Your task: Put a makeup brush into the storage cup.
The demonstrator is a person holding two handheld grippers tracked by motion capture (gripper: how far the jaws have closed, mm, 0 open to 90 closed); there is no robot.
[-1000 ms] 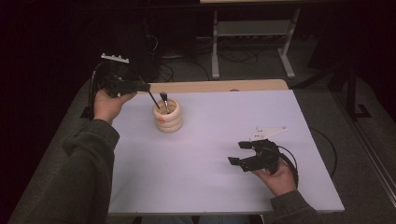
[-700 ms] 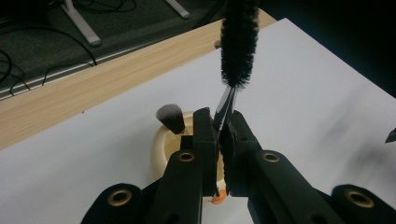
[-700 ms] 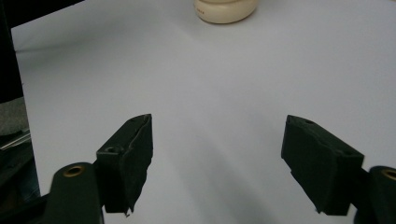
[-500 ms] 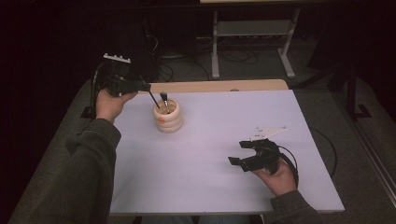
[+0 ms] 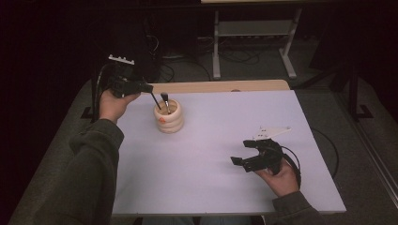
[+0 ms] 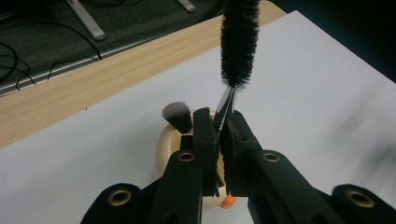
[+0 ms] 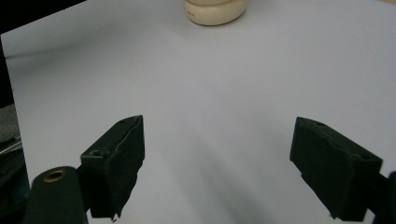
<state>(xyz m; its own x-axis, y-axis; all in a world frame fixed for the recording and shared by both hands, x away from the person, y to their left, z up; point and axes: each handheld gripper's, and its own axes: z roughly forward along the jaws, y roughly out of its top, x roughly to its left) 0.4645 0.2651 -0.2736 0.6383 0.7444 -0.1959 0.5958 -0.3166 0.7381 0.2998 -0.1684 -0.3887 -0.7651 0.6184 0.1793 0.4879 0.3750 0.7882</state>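
Left gripper [image 6: 223, 135] clamped on wand [image 6: 239, 42] stem, over holder [image 5: 169, 117] at table's far left. Lower straight, clear brush [image 6: 178, 115], then release. Right gripper [image 7: 217, 163] just opened wide, nothing between.

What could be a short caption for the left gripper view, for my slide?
Left gripper shut on a thin black bottle brush above a cream ribbed holder that contains a makeup brush.

No legible text (holder's print blurred)
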